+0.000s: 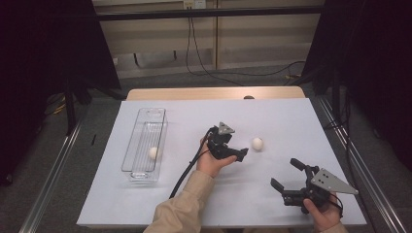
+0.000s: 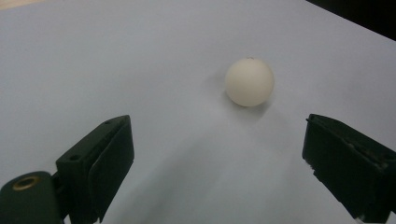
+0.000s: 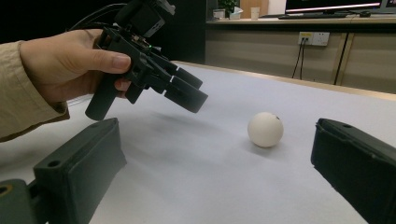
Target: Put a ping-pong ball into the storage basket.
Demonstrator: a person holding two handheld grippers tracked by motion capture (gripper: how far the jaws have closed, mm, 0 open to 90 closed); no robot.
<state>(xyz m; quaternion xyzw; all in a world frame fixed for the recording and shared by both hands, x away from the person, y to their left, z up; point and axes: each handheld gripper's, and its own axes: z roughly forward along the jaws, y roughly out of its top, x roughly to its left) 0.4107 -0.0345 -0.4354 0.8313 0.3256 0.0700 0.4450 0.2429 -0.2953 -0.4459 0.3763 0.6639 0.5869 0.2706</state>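
Clear bin point(image 1: 144, 145); one ball point(image 1: 154, 153) inside

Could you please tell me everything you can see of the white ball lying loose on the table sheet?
The small off-white matte ball looks smooth and round, like a ping-pong ball, with one tiny dark mark near its top. It rests alone on the pale grey table sheet, casting a soft shadow. Nothing touches it: the left tool hovers just beside it, its jaws wide open and pointed toward it, with a gap between.
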